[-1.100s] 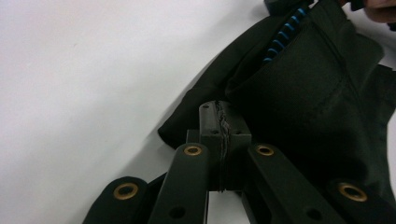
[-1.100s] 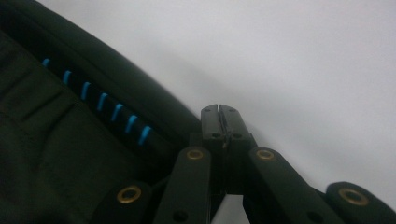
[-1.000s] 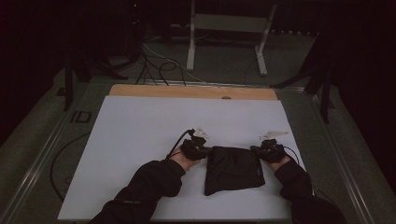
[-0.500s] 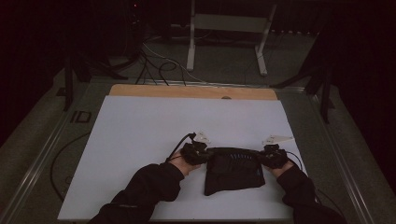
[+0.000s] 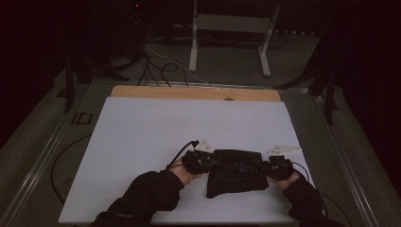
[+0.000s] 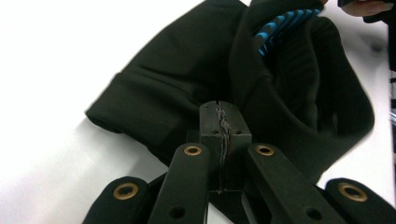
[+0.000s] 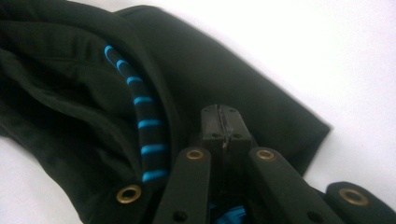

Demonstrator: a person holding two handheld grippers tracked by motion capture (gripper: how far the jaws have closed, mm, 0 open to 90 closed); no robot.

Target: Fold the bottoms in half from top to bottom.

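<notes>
The left tool (image 5: 204, 161) has its jaws together, clamped on the left edge of a black garment (image 5: 235, 177); the left gripper view shows a thin fold of dark cloth pinched between the pads. The garment lies on the white desk (image 5: 156, 127) near its front edge, right of the middle, partly folded, with a blue-striped band (image 5: 241, 167) showing along its top. The right tool (image 5: 270, 166) is likewise clamped on the garment's right edge, beside that striped band.

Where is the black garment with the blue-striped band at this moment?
In the high view the black garment lies on the white table near its front right edge, between the left gripper and right gripper, both shut on it.
</notes>
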